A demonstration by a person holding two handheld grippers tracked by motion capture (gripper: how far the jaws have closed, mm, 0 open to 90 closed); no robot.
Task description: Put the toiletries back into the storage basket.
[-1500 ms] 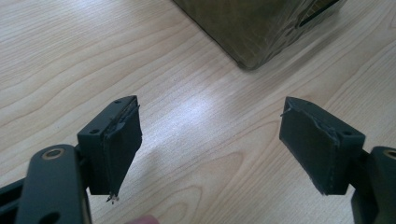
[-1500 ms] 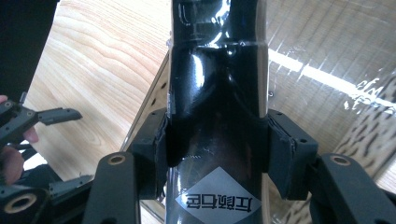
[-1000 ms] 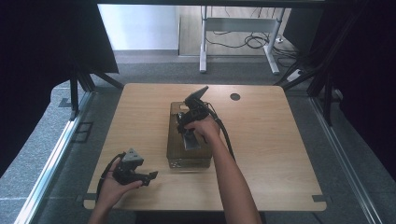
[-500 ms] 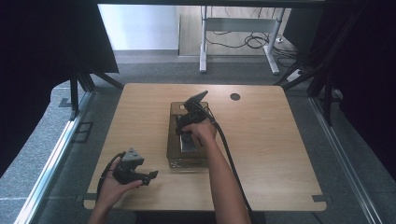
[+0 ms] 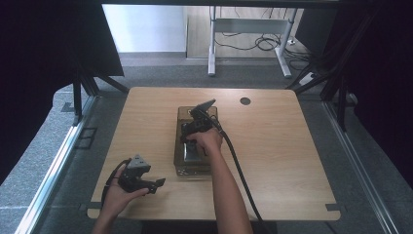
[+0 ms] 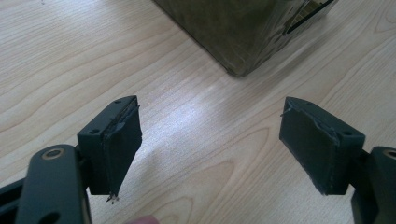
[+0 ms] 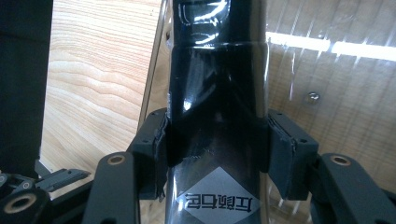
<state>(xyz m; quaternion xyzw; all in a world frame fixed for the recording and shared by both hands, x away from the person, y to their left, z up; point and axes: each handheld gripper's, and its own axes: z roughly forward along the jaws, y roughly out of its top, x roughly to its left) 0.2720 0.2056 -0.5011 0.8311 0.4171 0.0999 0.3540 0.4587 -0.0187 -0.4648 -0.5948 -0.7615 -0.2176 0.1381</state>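
Note:
A glossy black bottle (image 7: 217, 70) with a white diamond label stands between the jaws of my right gripper (image 7: 217, 154), whose pads press on both its sides. In the high view my right gripper (image 5: 189, 132) reaches down into a clear brownish box (image 5: 178, 146) at the table's middle. Near the front left edge, my left gripper (image 5: 155, 185) rests in the person's hand, pointing right. Its jaws (image 6: 210, 149) stand wide open over bare wood, with a corner of the box (image 6: 243, 32) just ahead of them.
The wooden table (image 5: 292, 146) has a round cable hole (image 5: 245, 101) at the back right. The right gripper's black cable (image 5: 238, 170) trails back over the front edge. The box's clear wall (image 7: 327, 93) lies close behind the bottle.
The right forearm has swung slightly leftwards at the bottom of the high view. Both grippers keep their places, and the right one's hold on the bottle looks the same.

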